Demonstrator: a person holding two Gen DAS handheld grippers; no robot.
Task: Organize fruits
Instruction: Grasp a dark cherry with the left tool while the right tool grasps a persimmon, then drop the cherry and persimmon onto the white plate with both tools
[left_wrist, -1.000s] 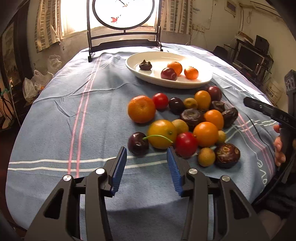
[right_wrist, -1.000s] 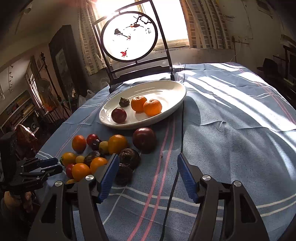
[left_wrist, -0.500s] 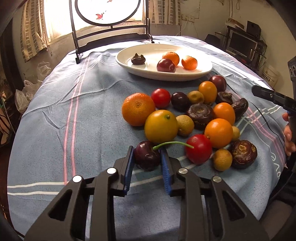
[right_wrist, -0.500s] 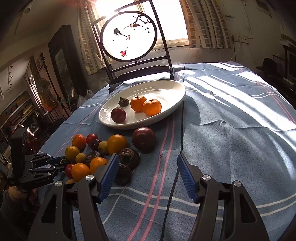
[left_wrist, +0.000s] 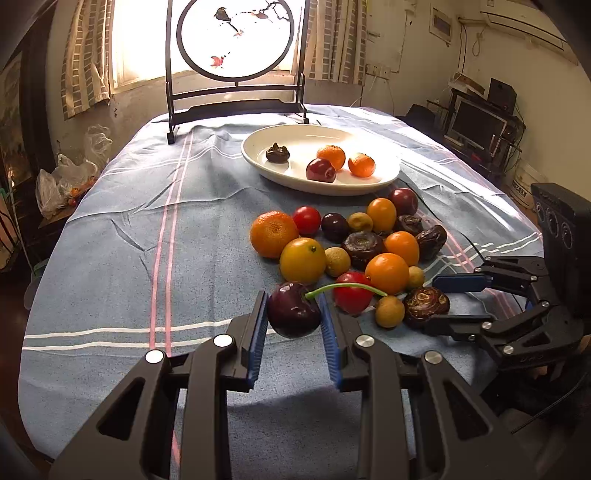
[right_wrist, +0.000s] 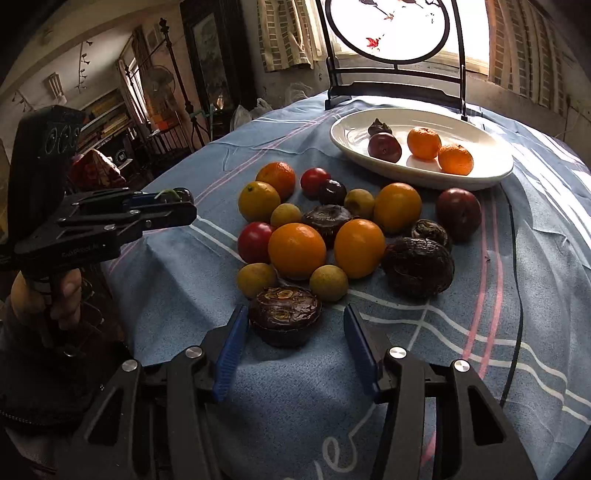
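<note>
While fingers (left_wrist: 292, 320) pinch the cherry (left_wrist: 293, 309): fruit pile (left_wrist: 373, 245) just beyond, closing right fingers (right_wrist: 291, 338) astride a dark fruit (right_wrist: 284, 312).

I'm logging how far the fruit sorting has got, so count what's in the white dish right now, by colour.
Orange fruits: 2
Dark red fruit: 1
Dark brown fruit: 1
Total in the white dish: 4
</note>
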